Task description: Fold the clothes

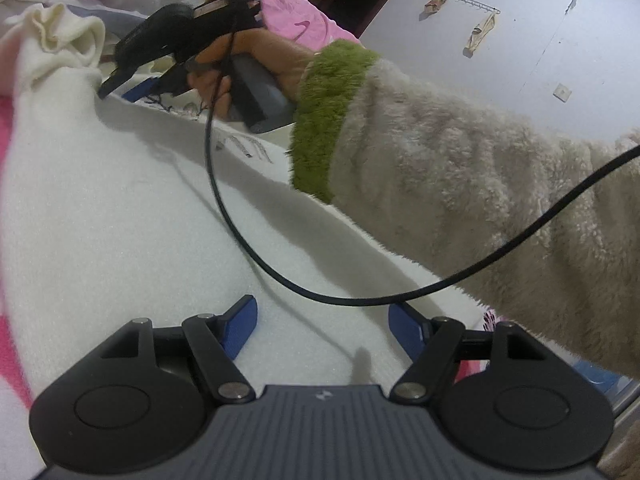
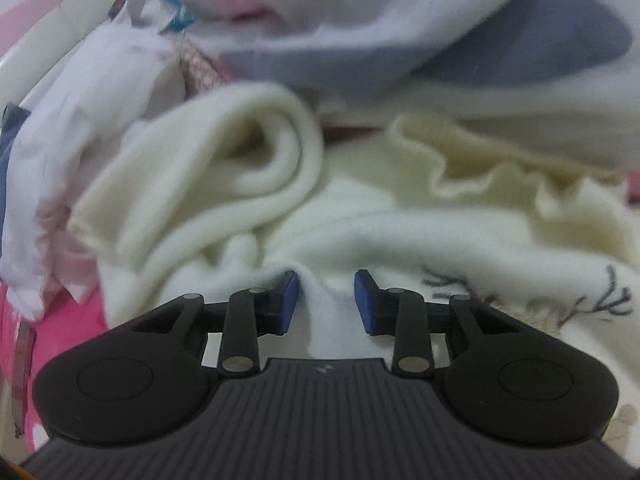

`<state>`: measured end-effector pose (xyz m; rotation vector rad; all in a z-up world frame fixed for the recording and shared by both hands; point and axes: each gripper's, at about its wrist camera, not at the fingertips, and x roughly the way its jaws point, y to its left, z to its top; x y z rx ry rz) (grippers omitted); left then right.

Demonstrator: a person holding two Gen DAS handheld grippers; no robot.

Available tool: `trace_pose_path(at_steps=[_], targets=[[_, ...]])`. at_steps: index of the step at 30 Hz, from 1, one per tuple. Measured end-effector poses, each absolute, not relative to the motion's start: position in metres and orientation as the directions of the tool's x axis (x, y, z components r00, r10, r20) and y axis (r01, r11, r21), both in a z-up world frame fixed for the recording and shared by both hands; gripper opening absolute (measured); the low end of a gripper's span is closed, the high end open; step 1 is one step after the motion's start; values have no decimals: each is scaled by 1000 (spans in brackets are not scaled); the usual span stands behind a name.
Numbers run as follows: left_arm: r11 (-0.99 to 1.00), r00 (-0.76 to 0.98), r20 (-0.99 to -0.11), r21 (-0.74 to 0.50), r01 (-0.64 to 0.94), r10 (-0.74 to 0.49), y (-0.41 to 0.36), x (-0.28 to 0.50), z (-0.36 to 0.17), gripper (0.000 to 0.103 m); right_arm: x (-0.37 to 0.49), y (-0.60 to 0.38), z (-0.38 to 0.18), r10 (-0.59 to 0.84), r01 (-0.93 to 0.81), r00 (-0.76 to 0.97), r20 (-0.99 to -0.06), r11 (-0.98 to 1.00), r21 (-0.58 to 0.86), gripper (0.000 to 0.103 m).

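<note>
The bed [image 1: 12, 320], pink and patterned, carries everything. On it lies the cream sweater [image 1: 120, 220], spread from just under my left tongs [image 1: 322, 322] away toward the far upper left; its long axis runs that way, and a ruffled cuff or hem [image 1: 60, 28] bunches at the far end.

My right arm, in a fleece sleeve [image 1: 460, 168] with a green cuff [image 1: 324, 112], crosses the sweater from the right, and my right hand [image 1: 256, 56] sets the right tongs [image 1: 116, 88] down at that far bunched end. So the right tongs are at the work; the left ones hover over the near part, well short of it. A black cable [image 1: 248, 240] sags across the cloth between the two.

Left tongs: jaws wide apart, nothing between them; bare sweater lies below.

Right tongs [image 2: 326, 304]: jaws partly apart, a raised ridge of sweater [image 2: 326, 320] standing between the pads [image 2: 288, 300]. The left pad seems to touch the ridge and the right stands clear, so I judge no grip.

Only the left view shows the sweater's full lie and both tongs. Only the right view shows the ridge between the pads, the rolled fold [image 2: 240, 152] just beyond, dark stitching [image 2: 600, 296] to the right, and other laundry [image 2: 440, 20] heaped behind.
</note>
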<state>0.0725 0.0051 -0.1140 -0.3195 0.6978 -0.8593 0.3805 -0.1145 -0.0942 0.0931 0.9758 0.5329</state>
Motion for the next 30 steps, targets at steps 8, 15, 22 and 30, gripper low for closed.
trace_pose_path(at_steps=[8,15,22,30], targets=[[617,446,-426,-533,580,-787,9,76,-113,74,322,-194,-44,382,-390,531,-756,903,183,45],[617,446,-426,-534,578,-787,10,76,-110,74,331,-268,-95,220,-224,502,-837,967,120,45],[616,446,-424,-535,578,-788,10,76,-112,74,361,-306,-95,310,-56,561,-768,939,339,43],[613,445,-422,-540,577,-790,9,77,-113,74,284,-401,-17,185,19,729,-658,957,291,44]])
